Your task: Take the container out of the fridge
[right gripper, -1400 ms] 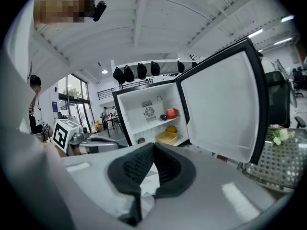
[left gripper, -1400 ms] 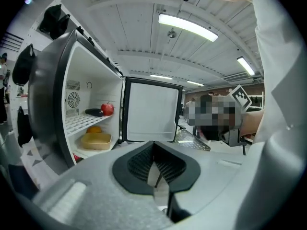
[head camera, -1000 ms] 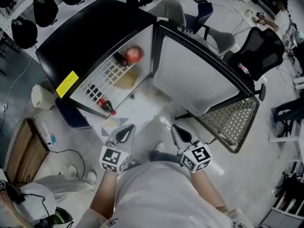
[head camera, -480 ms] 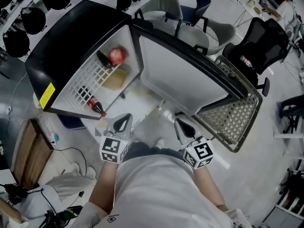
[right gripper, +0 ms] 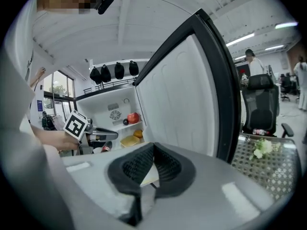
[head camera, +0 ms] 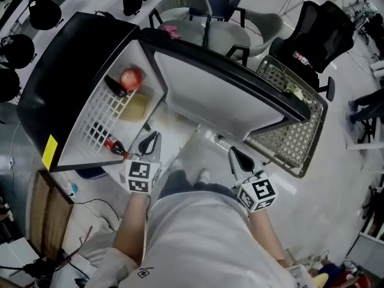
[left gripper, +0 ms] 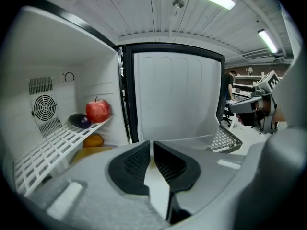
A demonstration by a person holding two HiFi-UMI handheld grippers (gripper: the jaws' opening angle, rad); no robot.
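The black fridge (head camera: 66,71) stands open, its door (head camera: 222,98) swung wide. A yellow container (head camera: 135,107) lies on the lower level under the white wire shelf (head camera: 105,119), with an orange (left gripper: 93,140) beside it. In the left gripper view the container (left gripper: 91,152) shows just left of my jaws. My left gripper (head camera: 150,143) is shut and empty, near the fridge's front edge, short of the container. My right gripper (head camera: 240,159) is also shut and empty, in front of the door. The right gripper view shows the container (right gripper: 129,140) beyond the left gripper (right gripper: 103,137).
A red apple (head camera: 132,77) and a dark eggplant (head camera: 114,86) sit on the wire shelf. A red-capped bottle (head camera: 114,144) lies at the fridge's front. A wire mesh cart (head camera: 288,137) stands right of the door; chairs (head camera: 324,29) stand behind. A wooden board (head camera: 45,215) lies left.
The fridge has come nearer and shifted left in the head view. My left gripper has moved up toward the fridge opening. Both grippers stay shut.
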